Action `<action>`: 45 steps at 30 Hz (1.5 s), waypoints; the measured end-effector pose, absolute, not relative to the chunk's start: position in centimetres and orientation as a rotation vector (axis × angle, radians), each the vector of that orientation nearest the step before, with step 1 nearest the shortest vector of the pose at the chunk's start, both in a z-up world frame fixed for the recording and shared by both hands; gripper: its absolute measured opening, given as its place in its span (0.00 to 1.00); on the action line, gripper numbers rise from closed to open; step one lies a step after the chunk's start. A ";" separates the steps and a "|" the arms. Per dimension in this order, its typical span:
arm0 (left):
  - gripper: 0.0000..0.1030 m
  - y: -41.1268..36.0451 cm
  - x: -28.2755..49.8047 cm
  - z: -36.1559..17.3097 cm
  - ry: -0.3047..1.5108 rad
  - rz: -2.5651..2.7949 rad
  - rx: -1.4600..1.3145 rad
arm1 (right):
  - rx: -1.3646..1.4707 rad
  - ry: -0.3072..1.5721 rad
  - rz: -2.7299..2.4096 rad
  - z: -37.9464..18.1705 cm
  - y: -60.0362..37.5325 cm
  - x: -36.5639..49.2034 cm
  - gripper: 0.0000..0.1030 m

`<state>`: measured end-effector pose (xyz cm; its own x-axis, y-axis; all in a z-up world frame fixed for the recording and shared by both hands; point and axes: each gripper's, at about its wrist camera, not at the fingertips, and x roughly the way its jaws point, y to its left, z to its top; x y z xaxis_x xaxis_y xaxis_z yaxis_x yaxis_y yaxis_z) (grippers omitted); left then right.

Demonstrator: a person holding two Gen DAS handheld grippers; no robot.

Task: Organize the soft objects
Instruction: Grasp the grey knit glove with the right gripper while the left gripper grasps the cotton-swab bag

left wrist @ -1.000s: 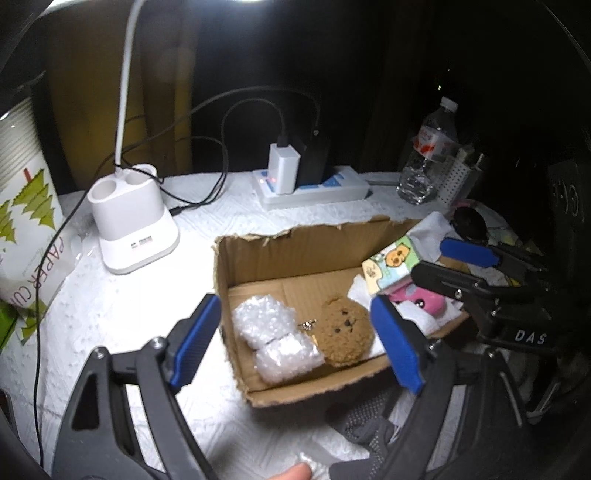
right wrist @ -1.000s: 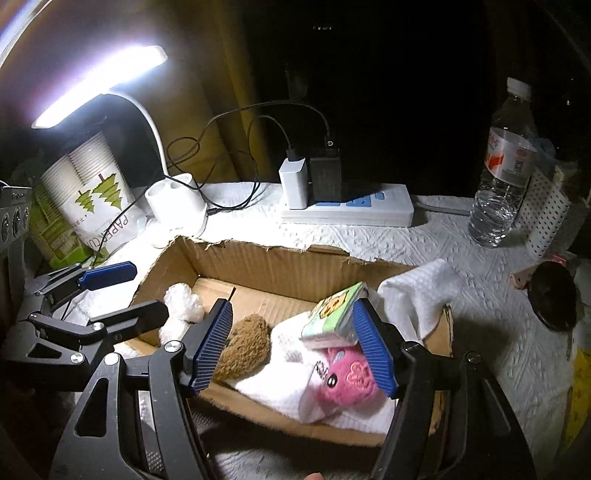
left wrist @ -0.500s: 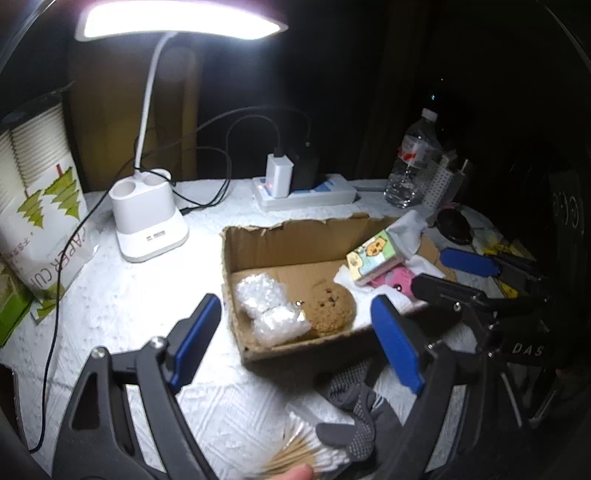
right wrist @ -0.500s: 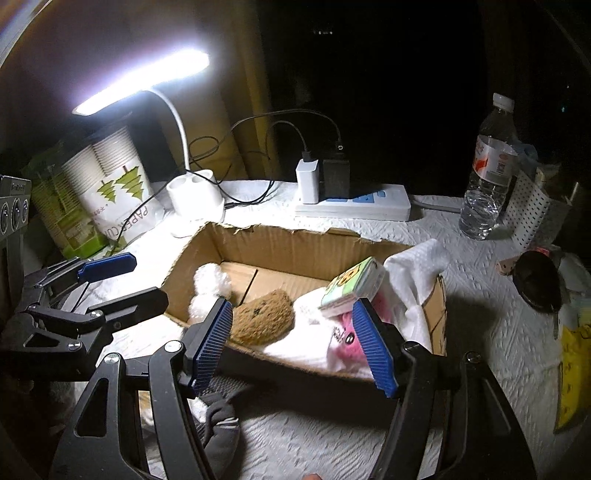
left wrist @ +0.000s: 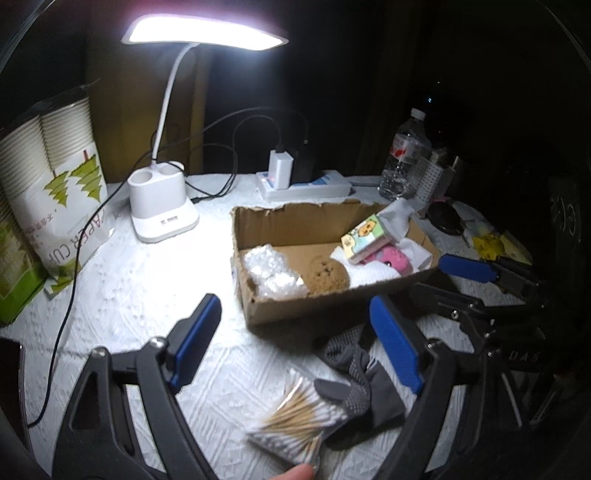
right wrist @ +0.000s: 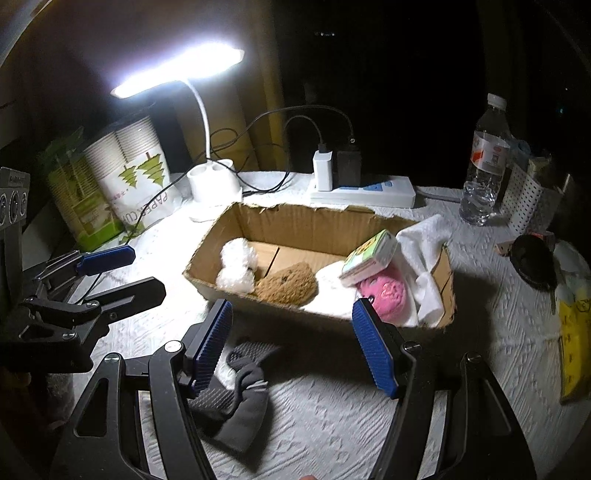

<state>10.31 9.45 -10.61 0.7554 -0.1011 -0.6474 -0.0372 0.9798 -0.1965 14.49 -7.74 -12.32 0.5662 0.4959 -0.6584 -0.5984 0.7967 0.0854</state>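
- Left gripper (left wrist: 295, 345), left wrist view: jaws wide apart, nothing between pads, hovering over tablecloth near-side of cardboard box (left wrist: 334, 306). Pulled back vs 1 s ago, when pads framed box contents up close; box now farther off, lamp (left wrist: 205, 31) head now in shot.
- Same view, box holds bubble wrap (left wrist: 273, 271) at left, brown plush (left wrist: 328, 275) mid, white cloth (left wrist: 373, 271), pink toy (left wrist: 395, 258) w/ printed tissue pack (left wrist: 364, 236) on top at right.
- Newly visible near edge: grey glove (left wrist: 364, 380) just near of box, cotton swab pack (left wrist: 299, 413) touching glove's left.
- Right gripper (right wrist: 291, 345), right wrist view: also wide open, empty, backed off from box; 1 s ago pads straddled plush and pink toy.
- Same view: glove lies beside left pad, outside box, partly under it.
- Reads as: box items settled, retreat done; glove prob next soft item to pick and drop in. Swabs likely not part of the job, can't tell.
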 end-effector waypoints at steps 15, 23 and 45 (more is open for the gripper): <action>0.82 10.5 7.5 -13.0 0.746 -0.024 -0.241 | -0.187 0.780 0.658 -14.9 -6.5 12.3 0.69; 0.82 11.4 6.6 -14.7 0.764 -0.024 -0.271 | -0.233 0.825 0.658 -17.0 -5.4 11.9 0.61; 0.82 11.5 6.2 -18.5 0.848 -0.088 -0.297 | -0.247 0.930 0.659 -21.2 -3.5 12.8 0.27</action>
